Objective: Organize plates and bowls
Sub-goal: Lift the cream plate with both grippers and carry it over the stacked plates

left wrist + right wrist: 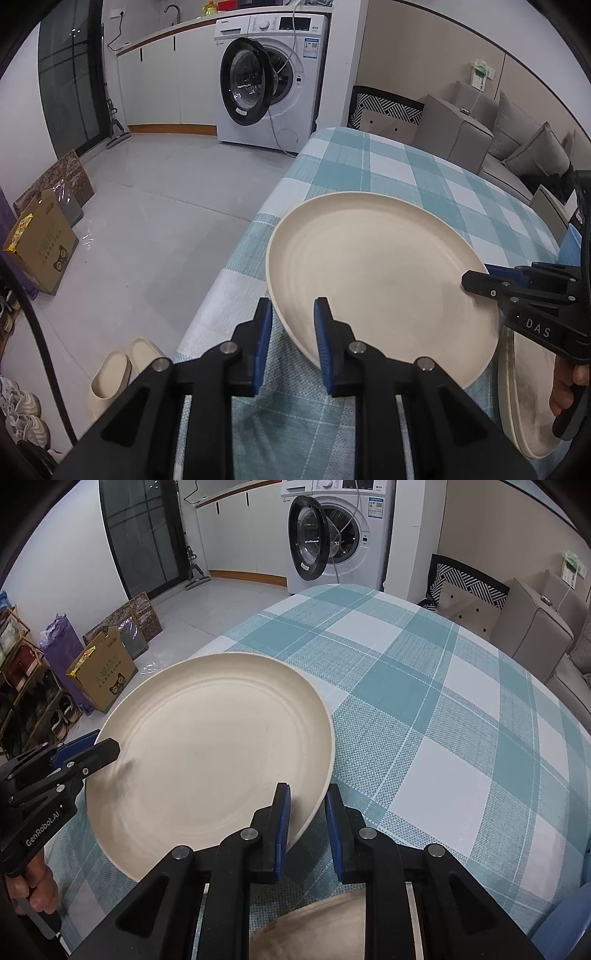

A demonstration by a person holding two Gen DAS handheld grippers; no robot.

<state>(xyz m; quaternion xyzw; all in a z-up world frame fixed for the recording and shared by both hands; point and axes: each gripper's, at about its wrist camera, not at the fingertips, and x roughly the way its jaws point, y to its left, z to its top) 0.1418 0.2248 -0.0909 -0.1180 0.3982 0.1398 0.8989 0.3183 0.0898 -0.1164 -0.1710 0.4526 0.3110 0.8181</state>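
From the left, I see a pale floor with a cardboard box (40, 243) and a pair of cream slippers (122, 369), and a white washing machine (273, 81) with its round door hanging open at the back of the room. Next comes the table (369, 166), covered in a teal and white checked cloth. My left gripper (293, 343) is clamped on the near-left rim of a cream plate (376, 273), 1 blue pad above the rim and 1 below. That plate sits at the table's left edge and looks tilted, its near side lifted off the cloth. Further right, my right gripper (306, 830) pinches the opposite rim of the same plate, so I am holding it with 2 grips at once. At the far right, just beside the right gripper, a stack of more plates (528, 398) lies near the table's front edge; I judge the held plate belongs there. The risks I see: both grips are shallow bites on a smooth rim, so uneven movement of my 2 hands could twist the plate loose, and it could drop past the table edge onto the floor.
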